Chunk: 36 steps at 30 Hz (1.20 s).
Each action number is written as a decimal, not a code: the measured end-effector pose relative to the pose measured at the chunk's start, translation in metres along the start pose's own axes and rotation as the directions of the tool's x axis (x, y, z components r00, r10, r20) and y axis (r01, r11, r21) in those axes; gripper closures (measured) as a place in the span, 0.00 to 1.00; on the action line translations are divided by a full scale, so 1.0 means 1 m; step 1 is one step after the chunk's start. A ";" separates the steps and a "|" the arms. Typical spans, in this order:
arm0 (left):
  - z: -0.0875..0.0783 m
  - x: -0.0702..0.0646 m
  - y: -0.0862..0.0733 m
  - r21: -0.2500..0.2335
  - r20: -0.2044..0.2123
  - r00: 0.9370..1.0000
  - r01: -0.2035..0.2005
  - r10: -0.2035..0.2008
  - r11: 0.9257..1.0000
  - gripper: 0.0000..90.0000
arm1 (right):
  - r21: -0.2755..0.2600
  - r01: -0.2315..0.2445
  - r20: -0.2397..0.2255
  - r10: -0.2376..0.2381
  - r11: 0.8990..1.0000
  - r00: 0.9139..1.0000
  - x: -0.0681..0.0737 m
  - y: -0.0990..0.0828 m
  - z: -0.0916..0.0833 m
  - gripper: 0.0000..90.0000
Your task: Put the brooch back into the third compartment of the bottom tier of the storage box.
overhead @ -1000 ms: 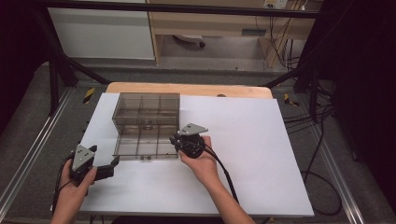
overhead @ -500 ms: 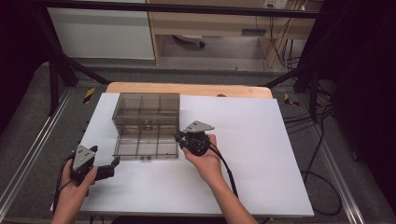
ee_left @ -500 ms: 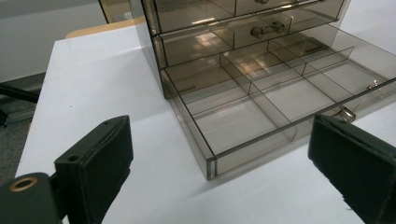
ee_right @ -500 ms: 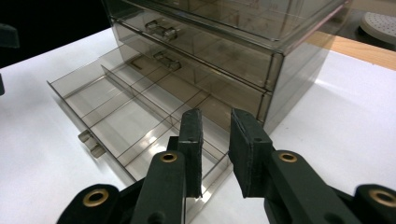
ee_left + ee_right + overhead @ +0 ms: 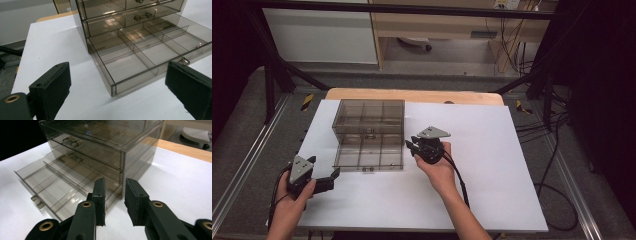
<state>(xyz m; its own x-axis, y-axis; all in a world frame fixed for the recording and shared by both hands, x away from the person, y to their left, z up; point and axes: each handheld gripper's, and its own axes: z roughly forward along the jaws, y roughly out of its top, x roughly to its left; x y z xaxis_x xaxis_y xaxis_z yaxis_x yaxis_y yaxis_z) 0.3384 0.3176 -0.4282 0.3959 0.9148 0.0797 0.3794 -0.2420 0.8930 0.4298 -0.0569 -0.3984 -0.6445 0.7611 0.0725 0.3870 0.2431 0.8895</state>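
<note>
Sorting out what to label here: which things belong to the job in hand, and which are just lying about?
In the job:
- drawer cabinet
- open bottom drawer, empty
- right gripper, beside the drawer, nothing between its pads
- left gripper, open

Lying about:
- white table sheet
- cables on the floor

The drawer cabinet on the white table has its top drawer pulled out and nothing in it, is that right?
Not quite. On the drawer cabinet it is the bottom drawer that is pulled out, not the top one; the two above it are shut. The left gripper view shows this, and its compartments do look empty on the white table.
</note>
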 end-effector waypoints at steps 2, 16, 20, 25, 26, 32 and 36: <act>0.000 0.001 0.000 -0.002 -0.002 1.000 0.003 -0.003 1.000 0.07 | -0.005 -0.007 0.004 0.007 1.000 1.000 -0.003 0.001 -0.002 0.77; 0.002 0.002 0.000 -0.001 0.001 1.000 0.007 -0.007 1.000 0.07 | -0.073 -0.092 0.079 0.097 0.993 0.992 -0.040 0.012 -0.031 0.65; 0.003 0.001 -0.001 0.008 0.001 1.000 0.008 -0.008 1.000 0.07 | -0.110 -0.132 0.088 0.142 0.985 0.986 -0.051 0.018 -0.045 0.62; 0.002 0.002 -0.001 0.006 -0.006 1.000 0.022 -0.022 1.000 0.07 | -0.136 -0.133 0.119 0.149 0.982 0.982 -0.060 0.021 -0.062 0.59; 0.002 0.003 -0.001 0.006 -0.007 1.000 0.023 -0.023 1.000 0.07 | -0.139 -0.138 0.126 0.156 0.981 0.980 -0.062 0.021 -0.066 0.58; 0.004 0.006 -0.003 0.019 -0.017 1.000 0.025 -0.025 1.000 0.07 | -0.160 -0.160 0.160 0.185 0.974 0.970 -0.081 0.021 -0.083 0.56; 0.001 0.007 -0.002 0.007 -0.015 1.000 0.024 -0.023 1.000 0.07 | -0.161 -0.174 0.179 0.202 0.972 0.963 -0.091 0.020 -0.090 0.55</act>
<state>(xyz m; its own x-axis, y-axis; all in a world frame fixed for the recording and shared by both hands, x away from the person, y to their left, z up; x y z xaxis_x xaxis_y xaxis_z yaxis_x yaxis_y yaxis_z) 0.3414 0.3242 -0.4295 0.3741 0.9251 0.0655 0.3943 -0.2226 0.8916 0.4368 -0.1756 -0.3469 -0.4250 0.8894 0.1685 0.3820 0.0074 0.9241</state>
